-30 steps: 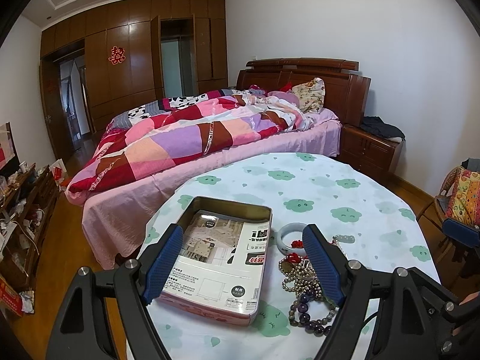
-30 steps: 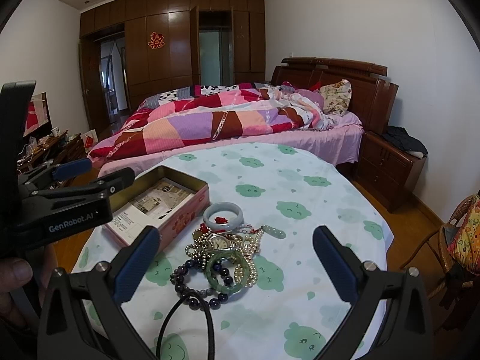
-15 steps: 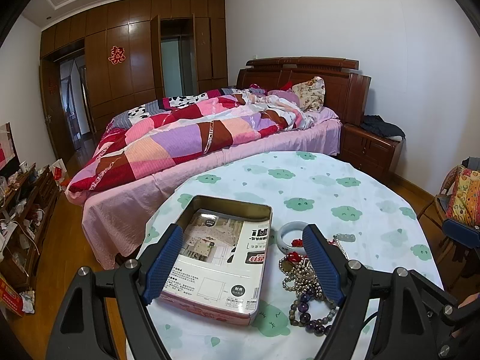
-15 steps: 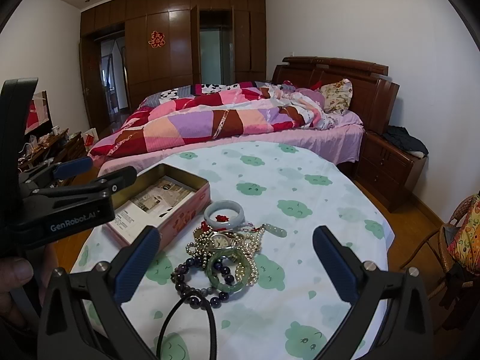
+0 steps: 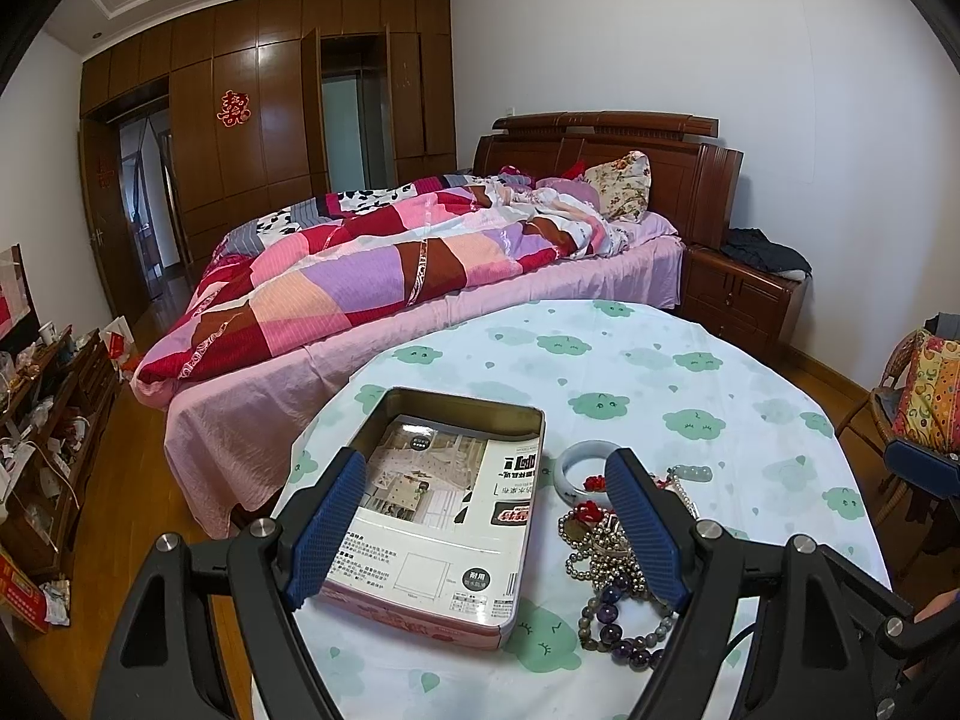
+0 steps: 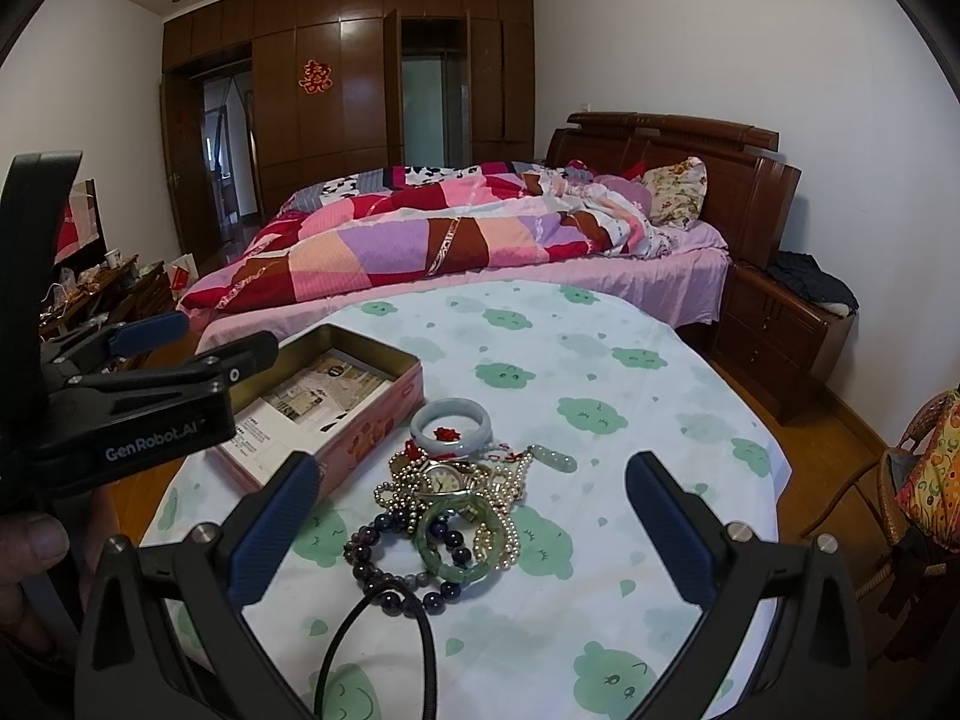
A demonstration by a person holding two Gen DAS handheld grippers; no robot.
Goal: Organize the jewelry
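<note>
Jewelry [image 6: 456, 504] lies heaped on the worktop [image 6: 630, 420] beside the tin [image 5: 444, 498], unmoved over the last second; your left hand-held gripper [image 5: 486, 534] and right hand-held gripper [image 6: 468, 534] stay spread, empty: sorting not begun.

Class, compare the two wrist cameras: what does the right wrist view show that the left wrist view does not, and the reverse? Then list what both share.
Only the right wrist view shows the wristwatch, the green jade bangle, the black cable and the left gripper from the side.

Only the left wrist view shows the full printed sheet lining the tin.

Both show the tin, the pale bangle, the dark bead bracelet, the cloud-print tablecloth and the bed. Each gripper's jaws are open; the right gripper frames the jewelry.
</note>
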